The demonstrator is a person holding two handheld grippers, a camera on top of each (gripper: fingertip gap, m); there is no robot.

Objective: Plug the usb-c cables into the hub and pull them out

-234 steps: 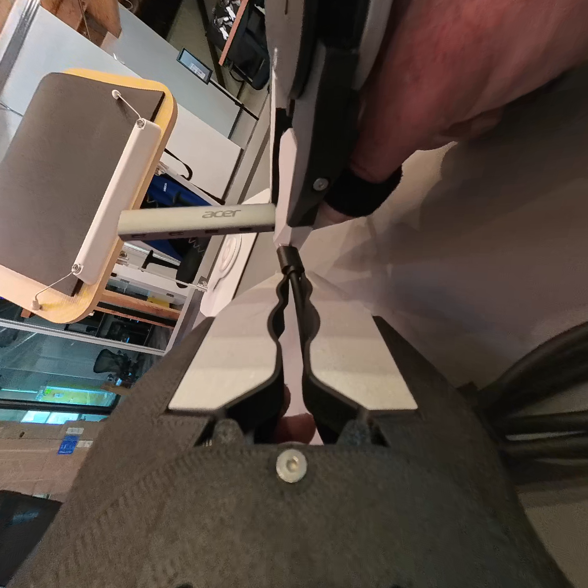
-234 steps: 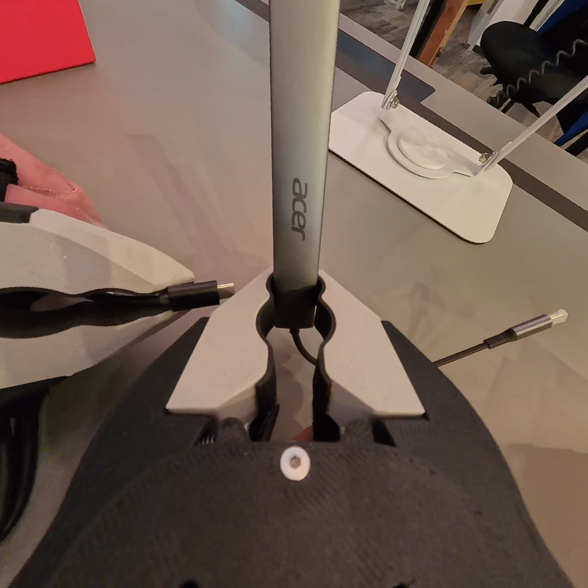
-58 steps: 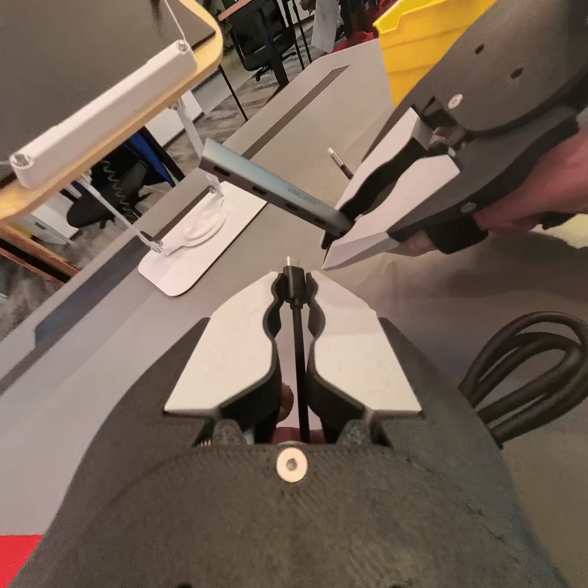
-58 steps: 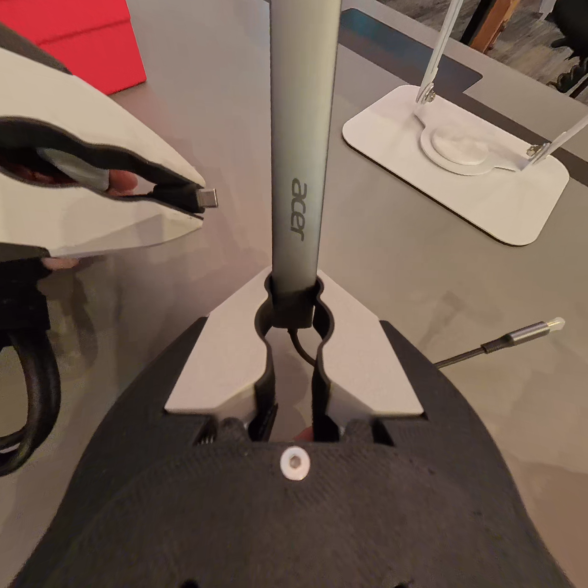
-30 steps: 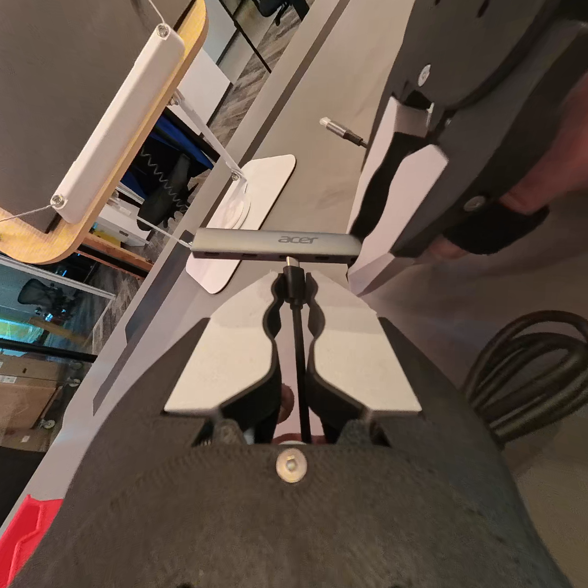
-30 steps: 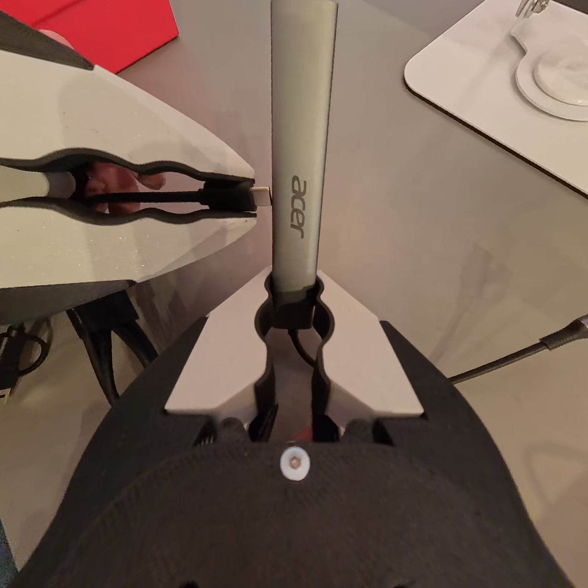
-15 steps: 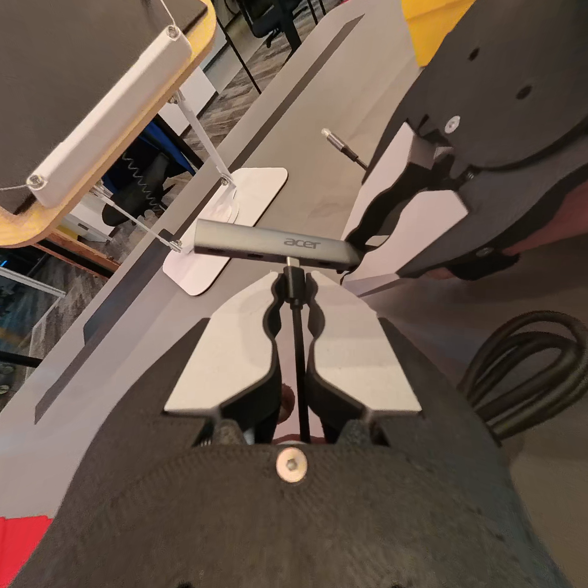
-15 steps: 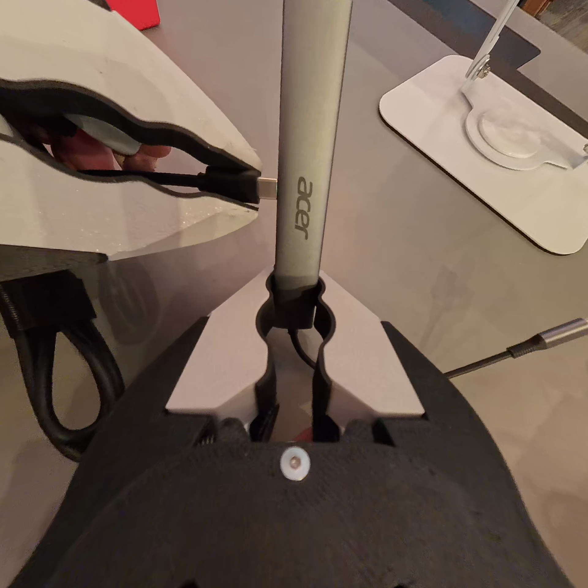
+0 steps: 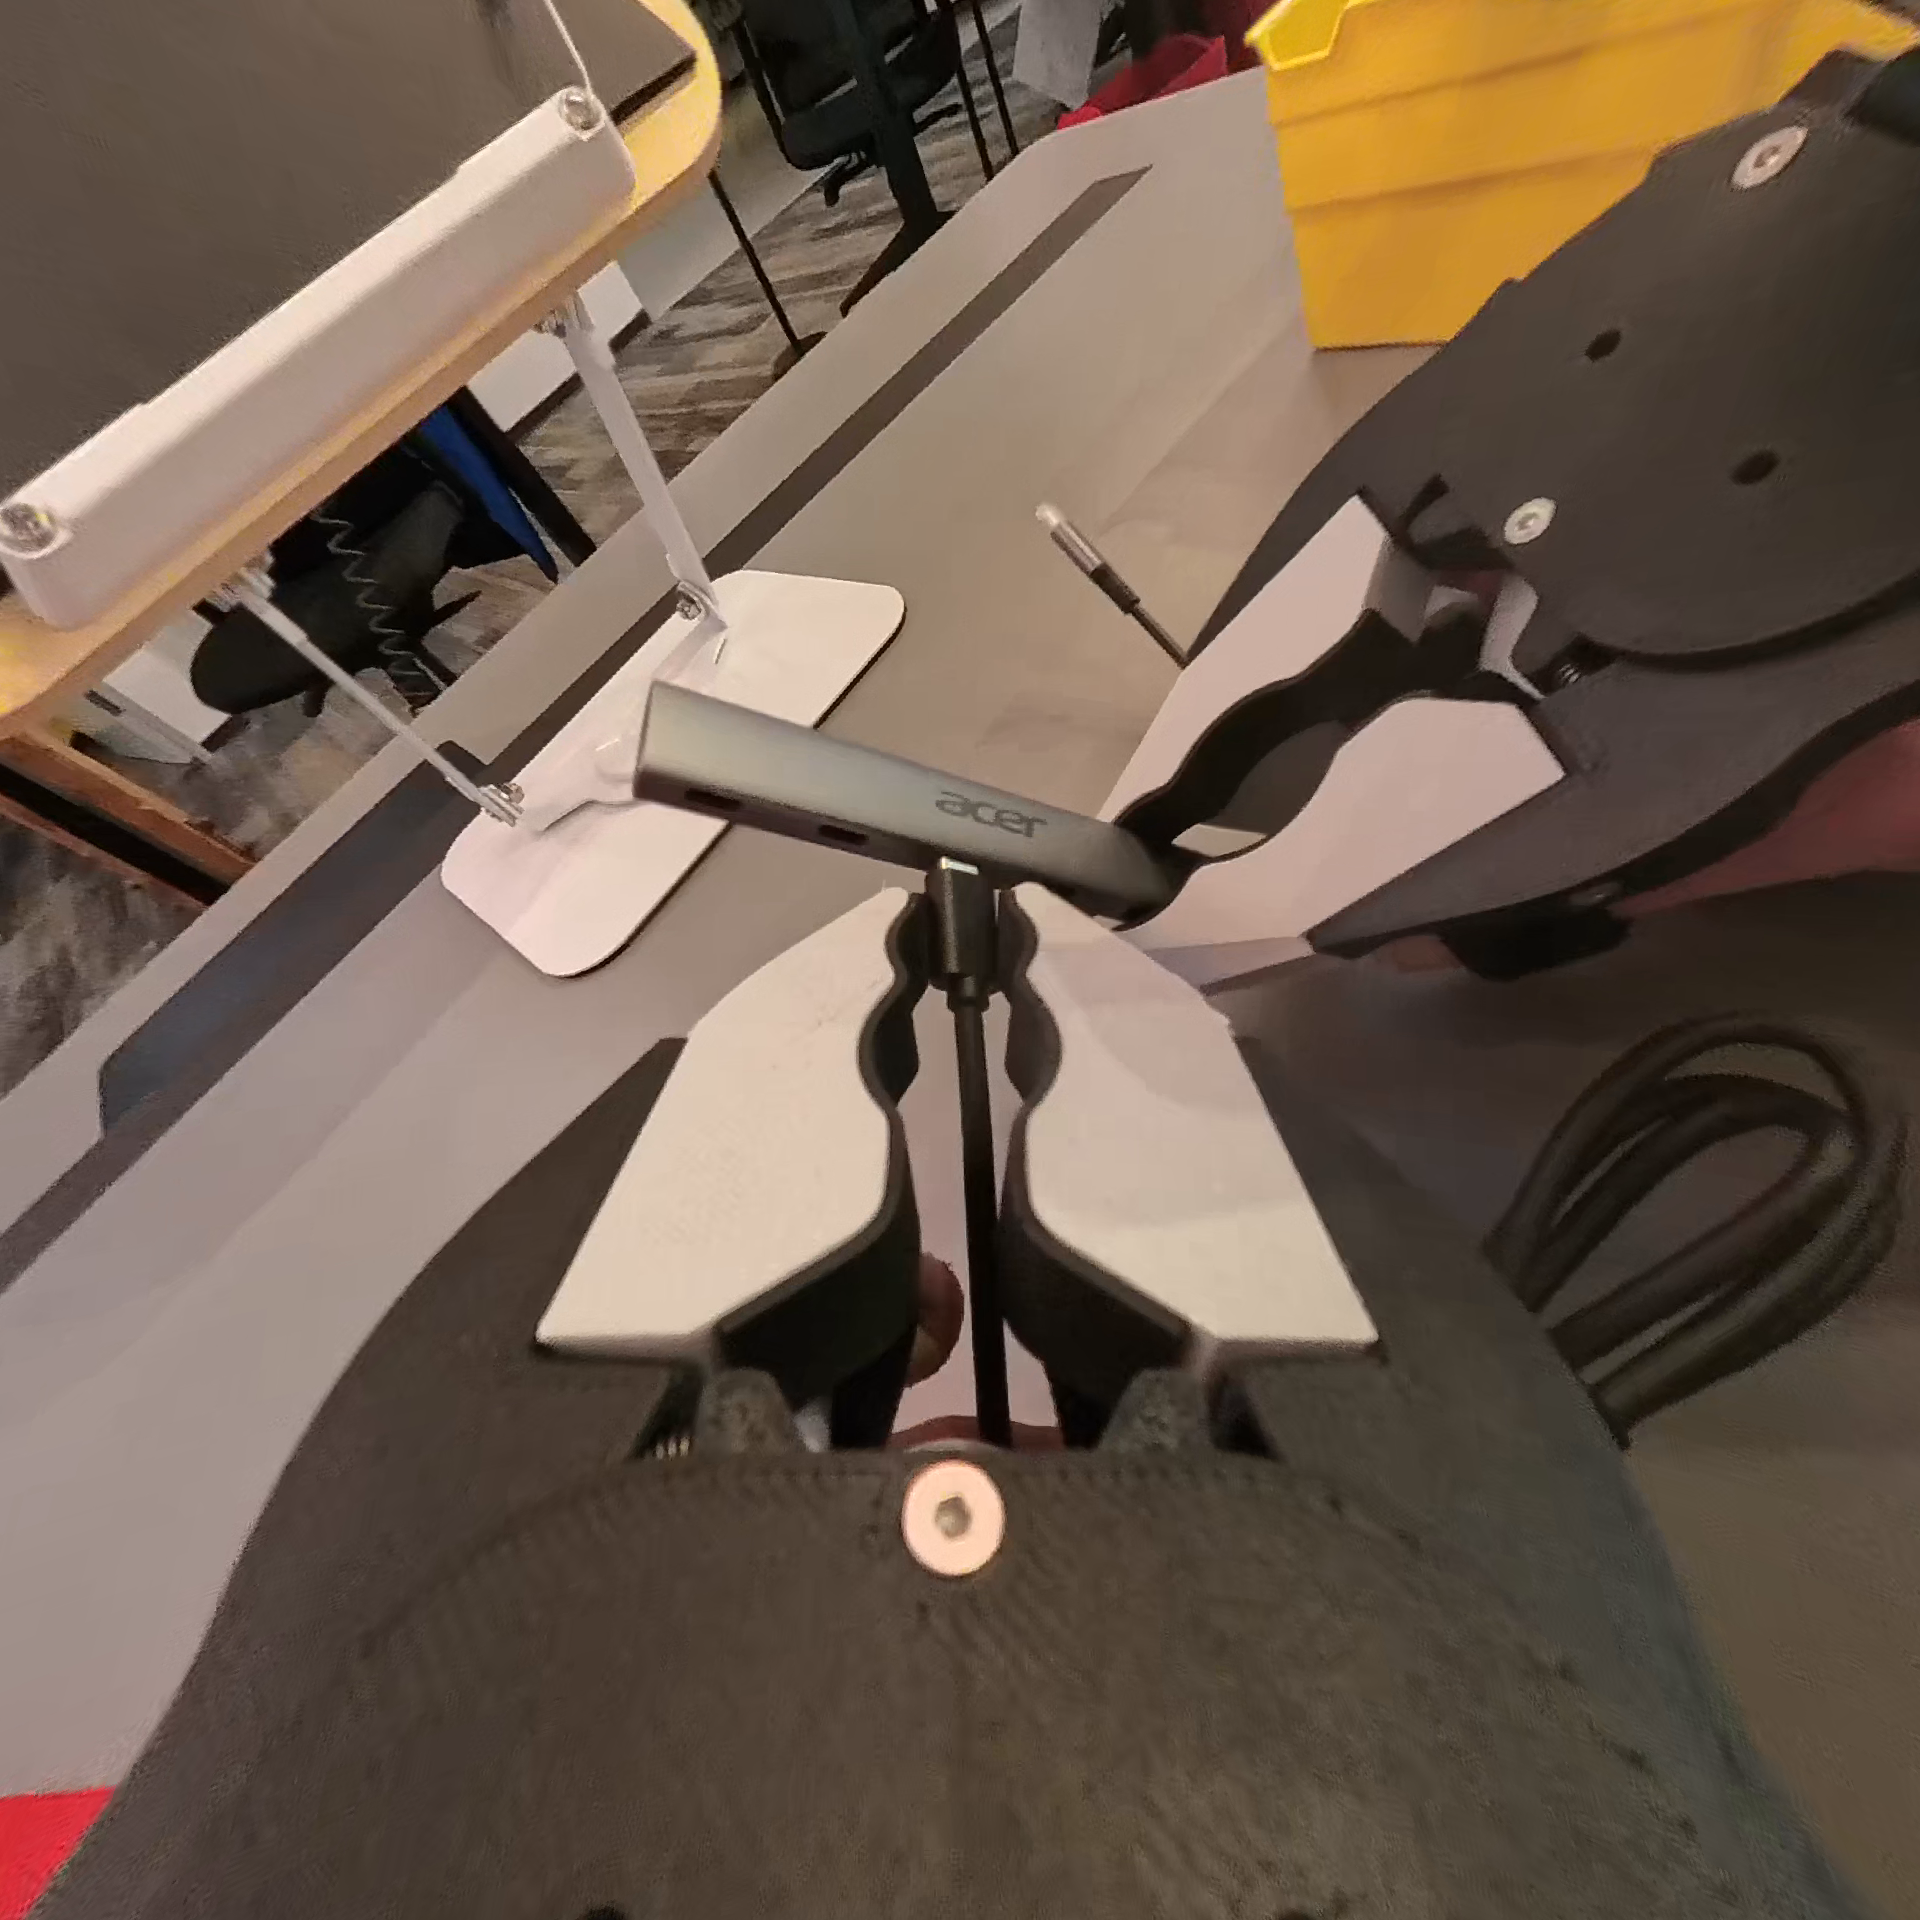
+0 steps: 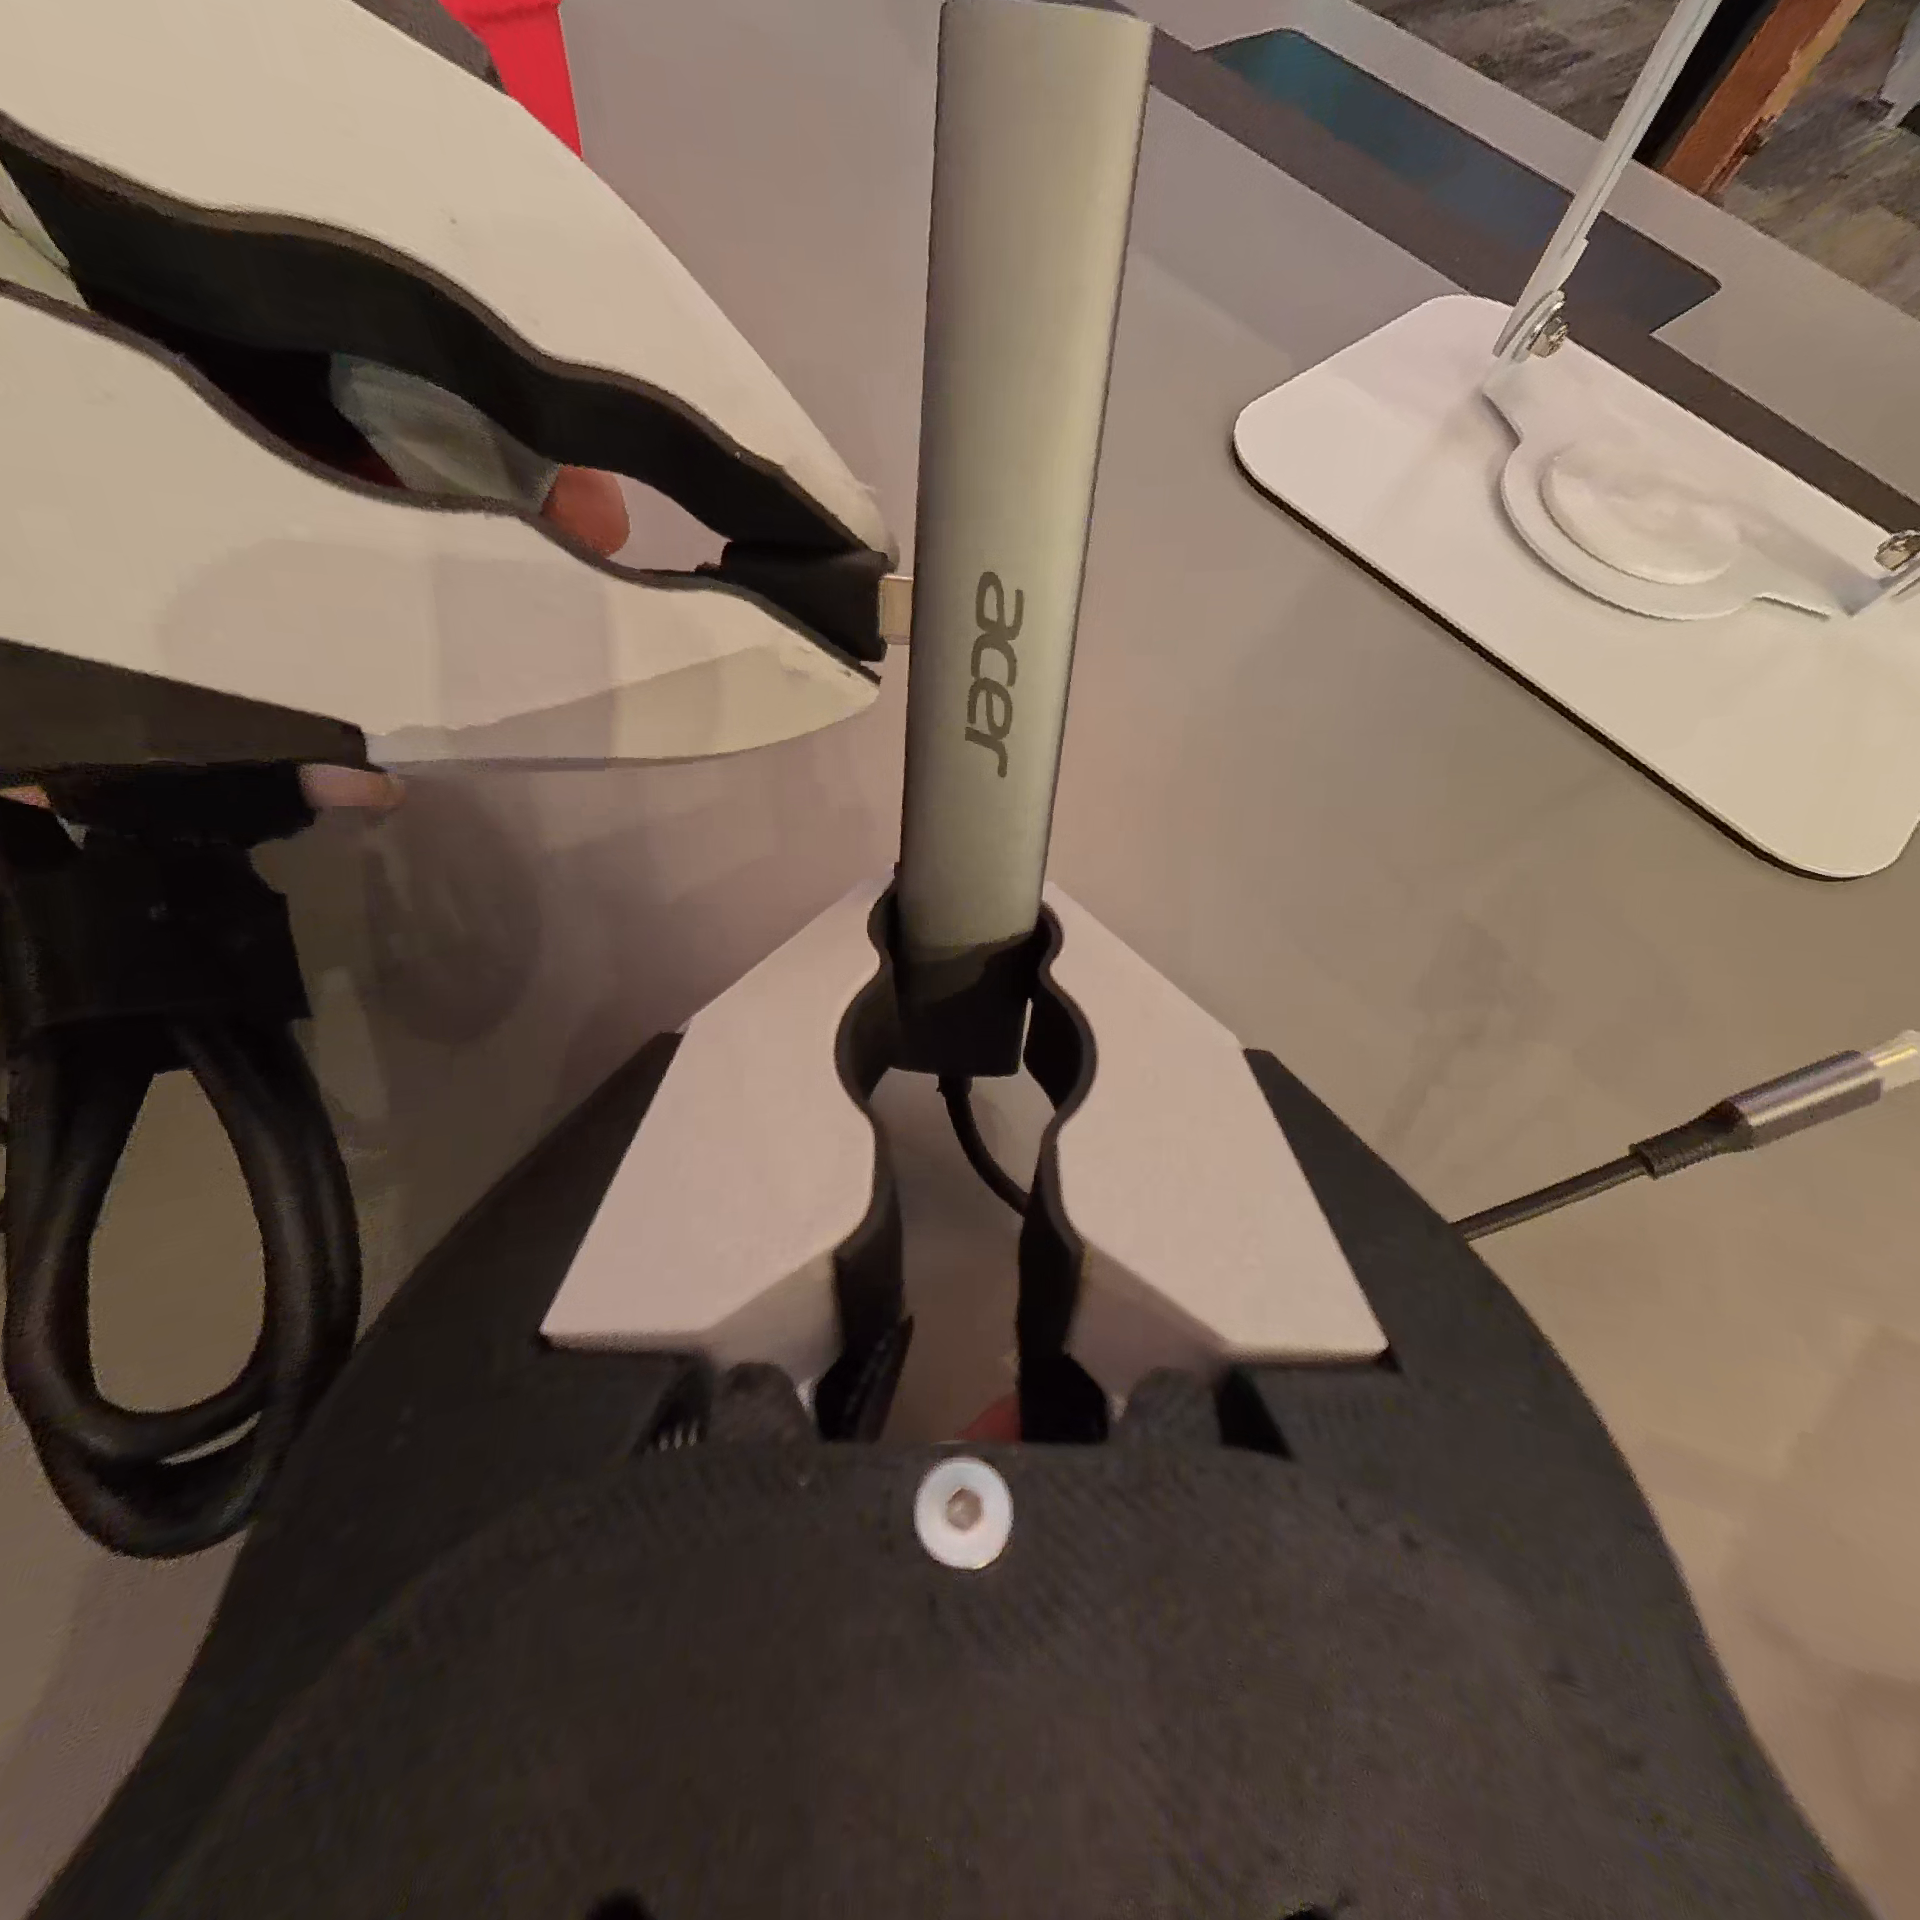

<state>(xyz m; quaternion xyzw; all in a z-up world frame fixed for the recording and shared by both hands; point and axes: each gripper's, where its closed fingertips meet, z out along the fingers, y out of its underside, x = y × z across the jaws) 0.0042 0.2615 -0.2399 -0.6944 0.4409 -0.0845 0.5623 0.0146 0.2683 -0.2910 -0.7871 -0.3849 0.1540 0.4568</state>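
Left tongs (image 9: pixel 961 940) are closed on the black plug of a usb-c cable (image 9: pixel 977 1164), which runs back between the two grey fingers. Right tongs (image 10: pixel 961 971) grip one end of the grey hub (image 10: pixel 1023 436) and hold it up in the air above the grey counter (image 10: pixel 1351 831), so the hub stands out forward from them. The metal tip of the plug touches the long side of the hub, at the port row, and seems to be partly inside one port; how deep it sits I cannot tell. A second cable with a silver plug (image 10: pixel 1756 1107) lies on the counter, near the right tongs. A white stand base (image 10: pixel 1455 582) rests closer to the far edge of the counter. A black cable bundle (image 10: pixel 177 1299) hangs under the left tongs.
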